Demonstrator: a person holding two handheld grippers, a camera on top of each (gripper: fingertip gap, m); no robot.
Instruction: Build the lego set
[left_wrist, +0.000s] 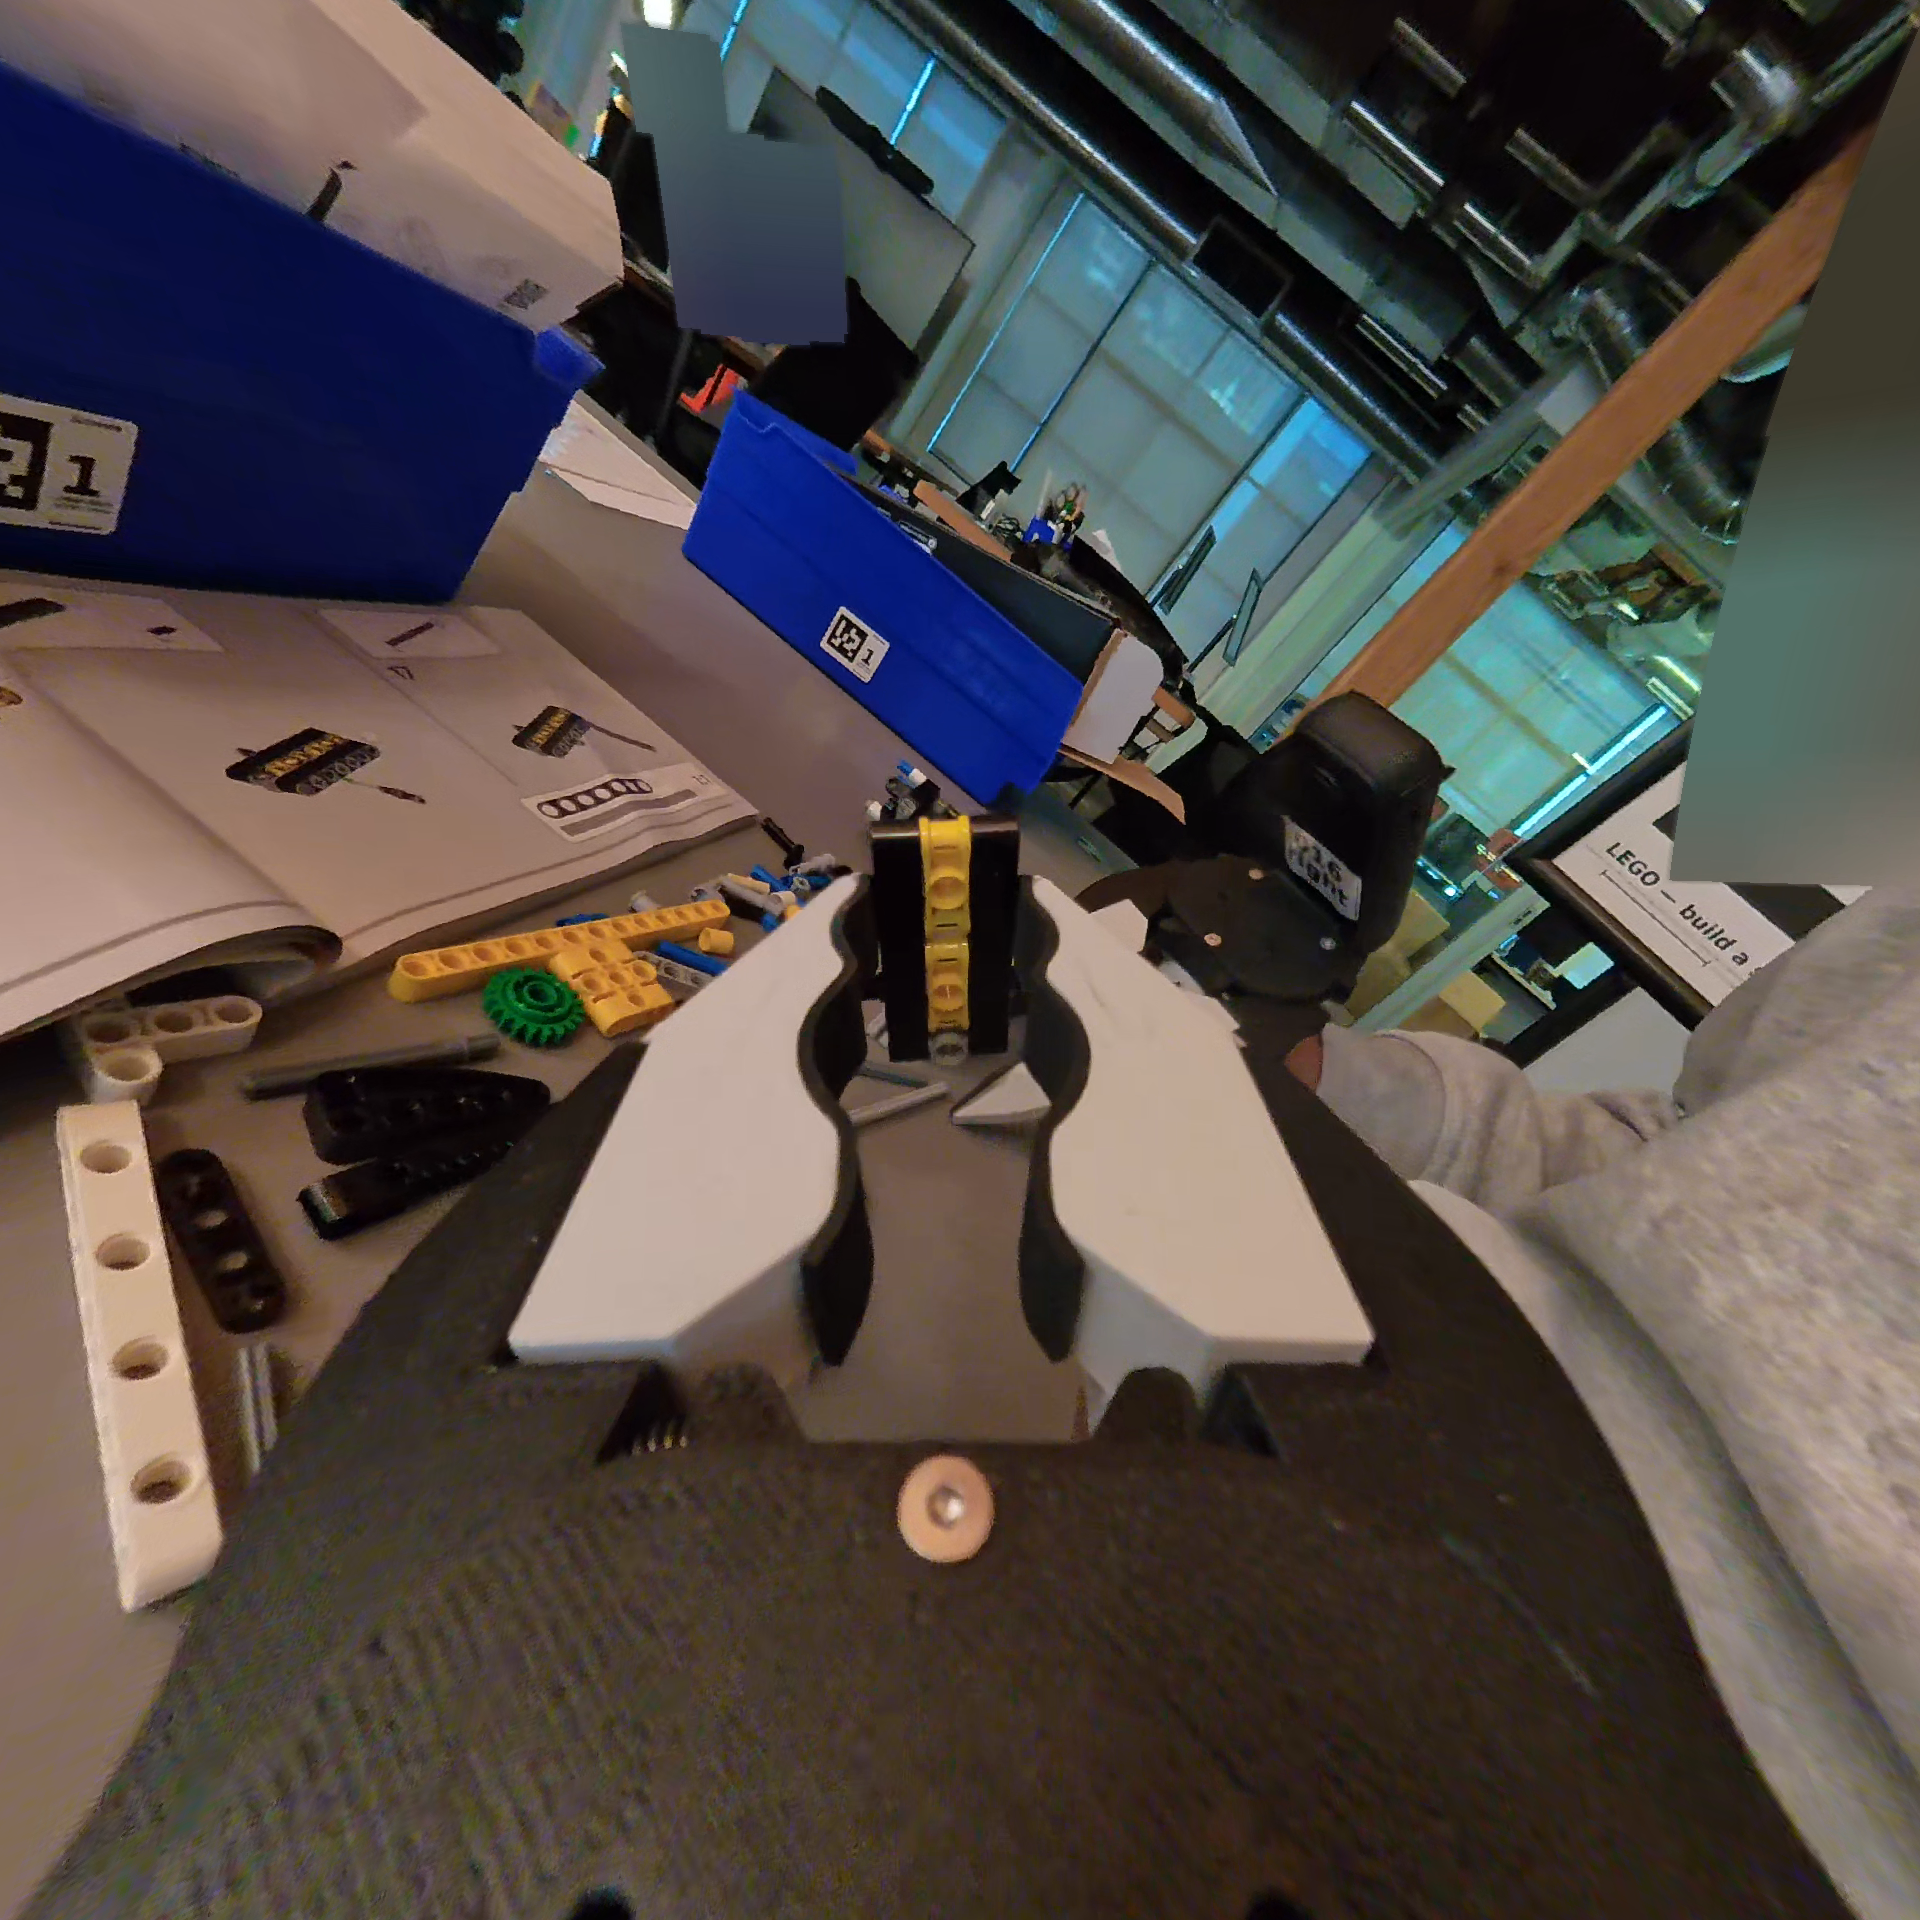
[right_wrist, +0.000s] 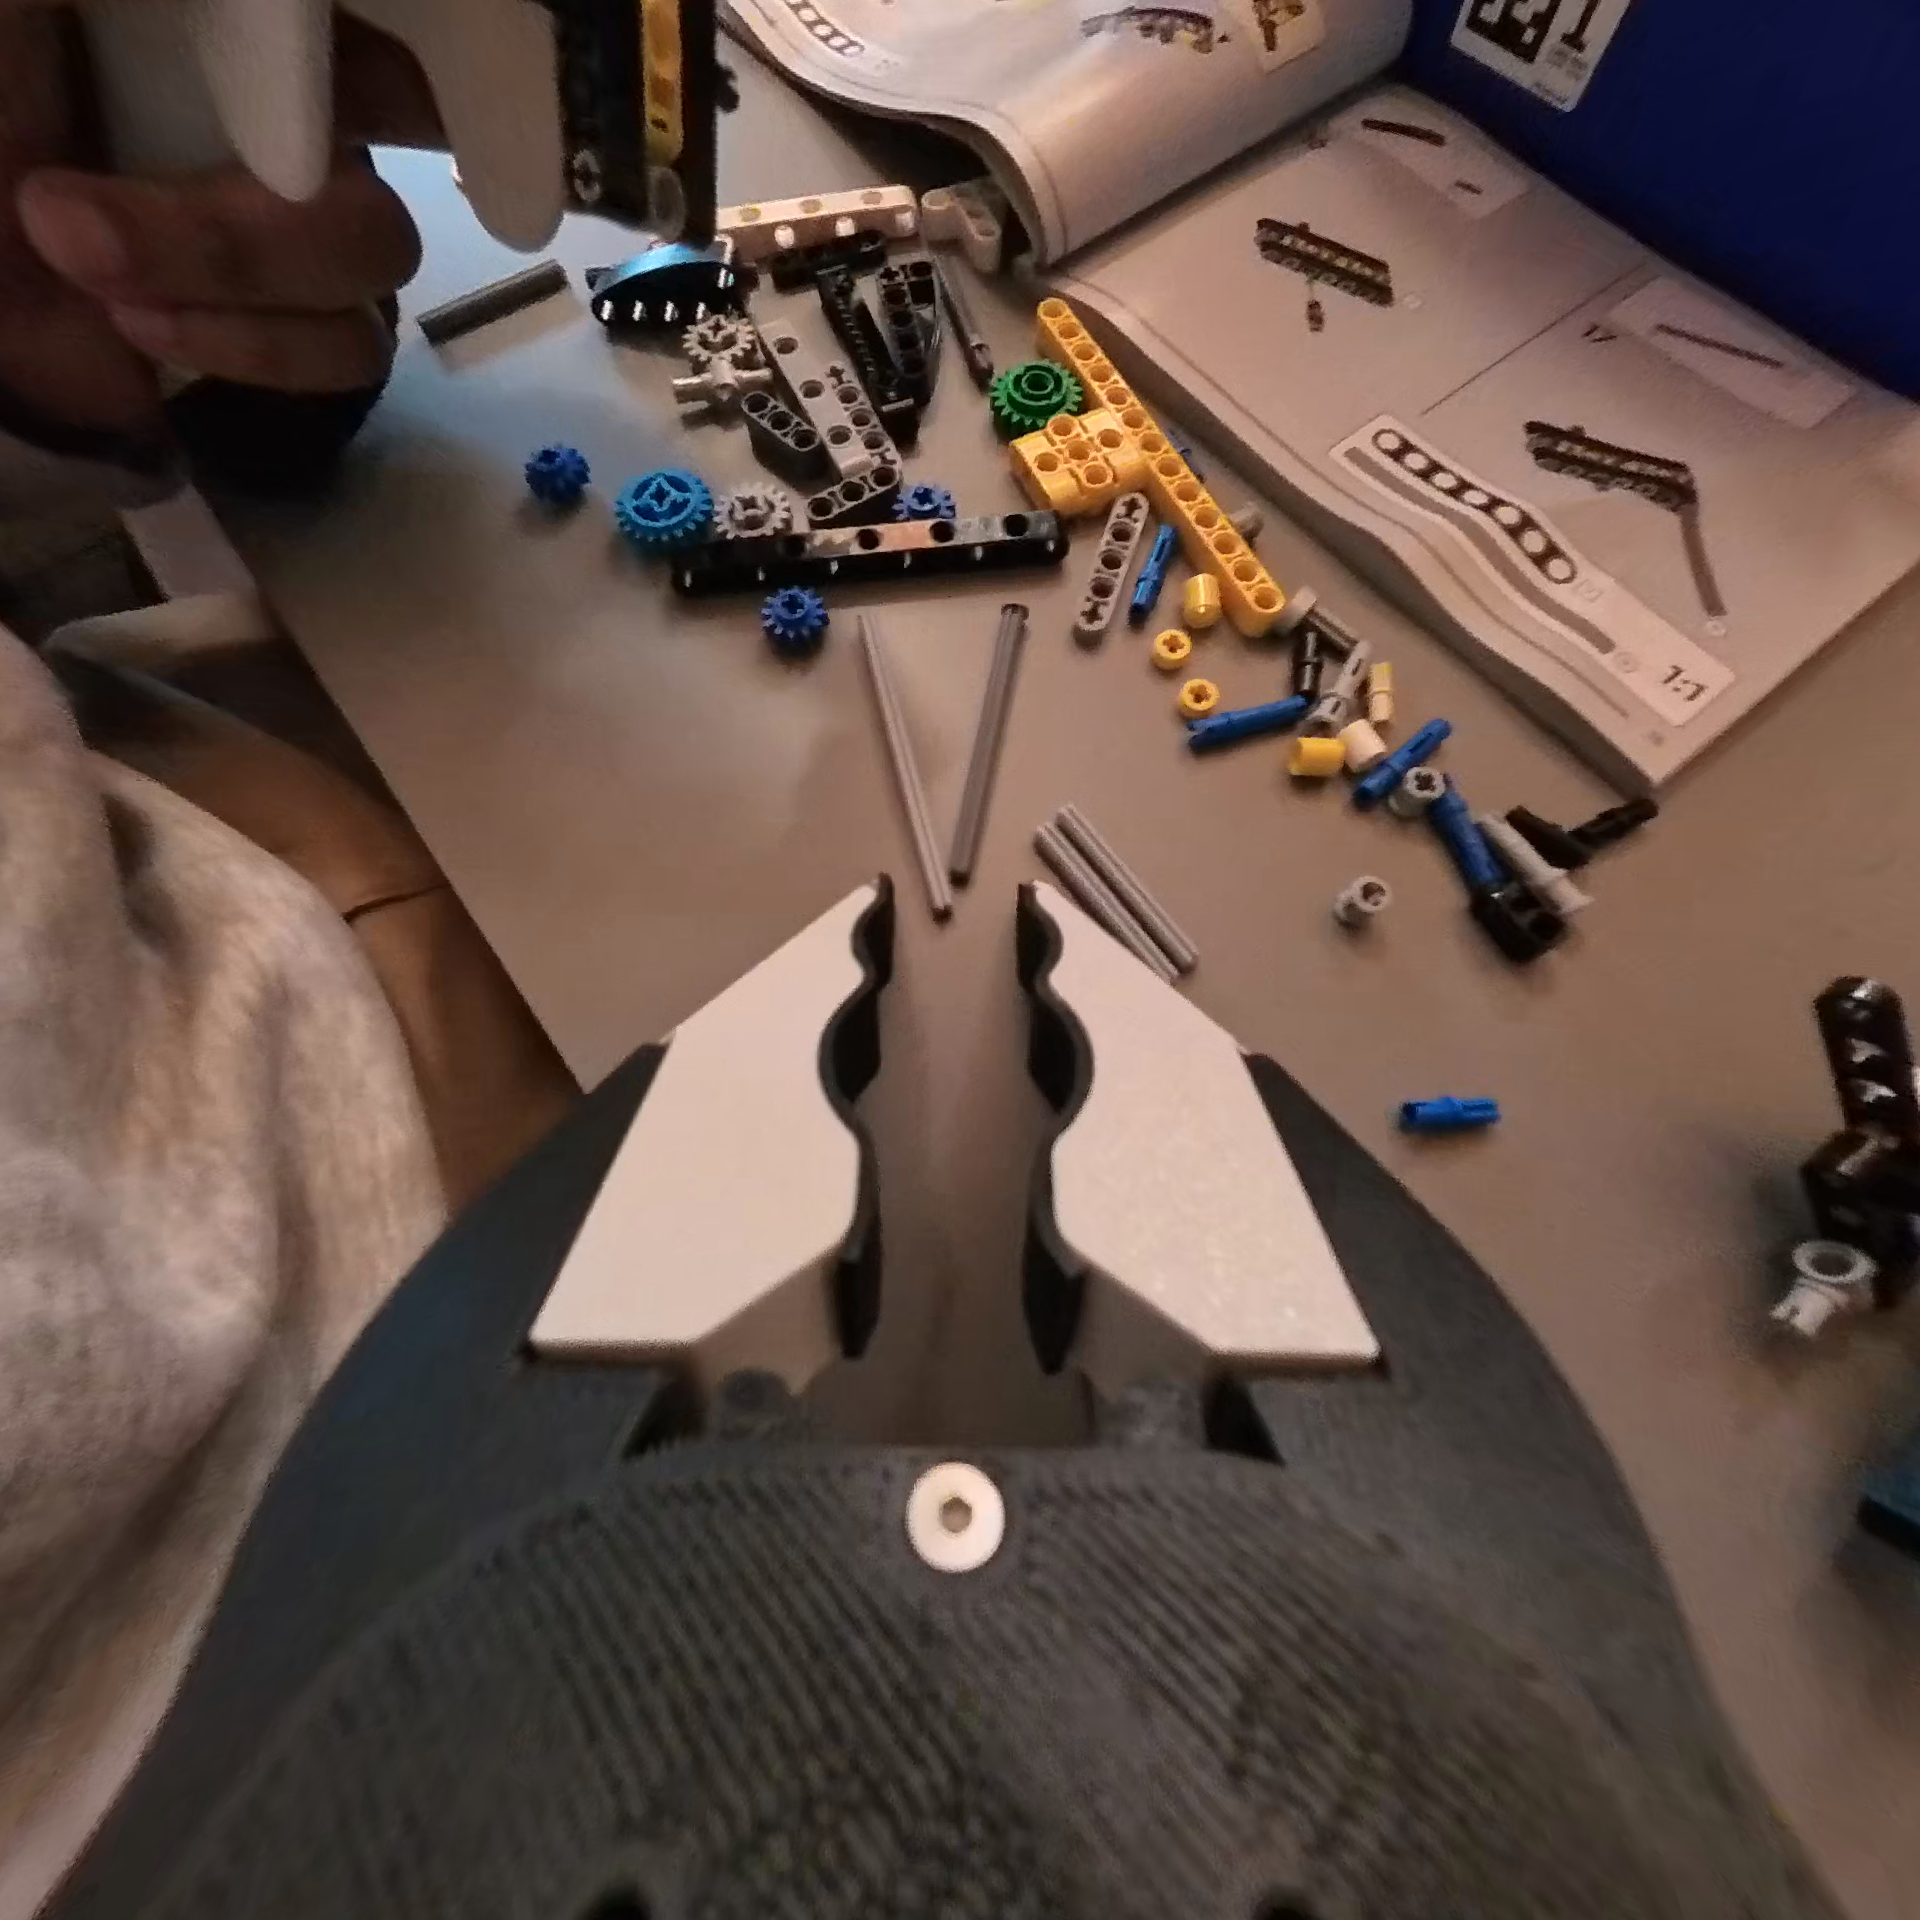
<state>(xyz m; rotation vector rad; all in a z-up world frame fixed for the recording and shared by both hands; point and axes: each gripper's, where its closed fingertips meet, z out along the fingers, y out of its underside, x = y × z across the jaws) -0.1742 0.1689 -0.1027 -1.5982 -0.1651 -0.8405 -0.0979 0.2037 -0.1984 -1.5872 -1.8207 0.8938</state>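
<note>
Assembly (left_wrist: 943, 935) of black and yellow beams stands upright, clamped in the left claw (left_wrist: 943, 971) above the table (left_wrist: 644, 540), manual (left_wrist: 312, 810) leftward. Right view: right claw (right_wrist: 954, 899) apart, empty, grey axles (right_wrist: 940, 758) lying lengthwise just ahead, yellow beam (right_wrist: 1164, 468) beyond.

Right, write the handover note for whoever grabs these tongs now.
Left tongs: shut on the black-and-yellow assembly, held upright above the table.
Right tongs: open, empty, hovering over two long grey axles.
Loose parts lie beside the open instruction booklet: yellow beam, green gear, blue gears, pins.
Done: a small sub-assembly. Left: most of the build.
</note>
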